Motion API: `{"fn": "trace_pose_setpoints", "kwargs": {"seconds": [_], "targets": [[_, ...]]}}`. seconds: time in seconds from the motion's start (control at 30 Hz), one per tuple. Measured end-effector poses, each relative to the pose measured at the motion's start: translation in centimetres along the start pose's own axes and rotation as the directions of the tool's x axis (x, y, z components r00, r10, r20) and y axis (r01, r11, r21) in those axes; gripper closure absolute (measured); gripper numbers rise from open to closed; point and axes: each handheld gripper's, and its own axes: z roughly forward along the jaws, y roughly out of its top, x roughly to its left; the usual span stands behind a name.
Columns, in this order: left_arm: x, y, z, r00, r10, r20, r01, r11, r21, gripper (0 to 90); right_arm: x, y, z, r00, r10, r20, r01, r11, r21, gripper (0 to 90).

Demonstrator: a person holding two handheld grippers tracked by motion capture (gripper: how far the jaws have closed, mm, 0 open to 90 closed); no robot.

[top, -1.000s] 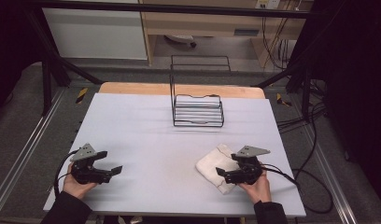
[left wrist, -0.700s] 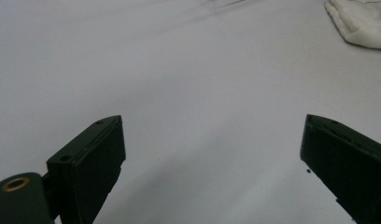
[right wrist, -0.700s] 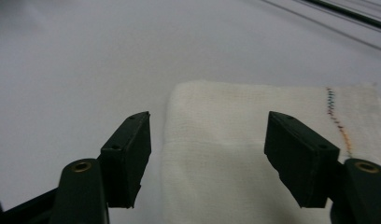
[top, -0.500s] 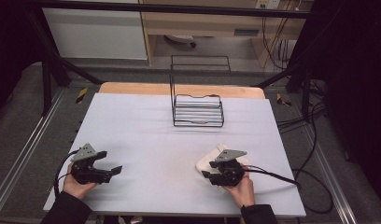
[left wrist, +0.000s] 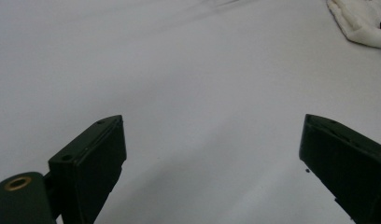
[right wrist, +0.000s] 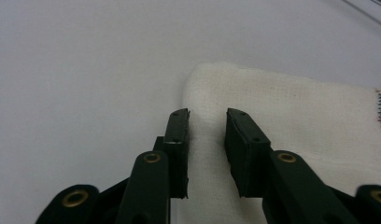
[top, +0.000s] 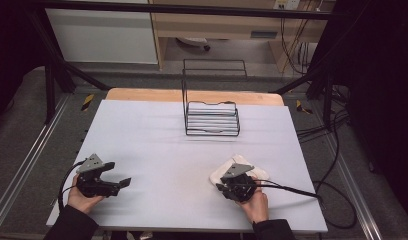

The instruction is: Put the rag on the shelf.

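Dark workroom, metal framing and cables round the edges; pale grey bench [top: 157,130] takes the middle of the high view, wood strip along its far edge. Black wire rack [top: 212,117] stands upper centre of the bench, nothing in it. White folded cloth [top: 242,167] lies lower right of the high view, flat on the bench, well apart from the rack. Right gripper [right wrist: 206,128] is down at the cloth's near-left edge: jaws narrowed to a small gap, one over bare bench just at the fold, the other over cloth, a low ridge of fabric between them. Can't tell if fabric is actually pinched yet; looks like closing, not closed. Left gripper [left wrist: 212,140] at lower left of the high view, jaws wide apart, nothing between them, bare bench ahead, cloth corner in upper right of its view. Risks, as judged: bite is thin and right at the edge, so jaws may catch top layer only and the fold opens on lifting, or cloth slips out altogether. Pressing down w/ jaws could skid the cloth across the smooth bench instead of gathering it. Trailing cable near the right hand [top: 254,202] could snag the cloth.
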Motion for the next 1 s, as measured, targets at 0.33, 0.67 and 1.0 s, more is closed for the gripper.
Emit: {"fn": "trace_pose_setpoints", "kwargs": {"seconds": [0.33,0.67,1.0], "targets": [[0.1,0.0,0.0,1.0000,-0.001,-0.001,0.001,1.0000,-0.003,7.4,-0.4,0.4,-0.2,0.9990,0.043,-0.013,-0.043,0.999,0.007,83.9],[0.0,0.0,0.0,1.0000,-0.004,-0.003,0.004,1.0000,-0.001,7.6,0.5,2.3,-0.1,0.9902,0.112,-0.084,-0.116,0.992,-0.051,84.4],[0.1,0.0,0.0,1.0000,-0.005,-0.004,0.005,1.0000,-0.001,7.6,2.6,4.4,2.4,0.9854,0.135,-0.103,-0.142,0.988,-0.065,84.4]]}}
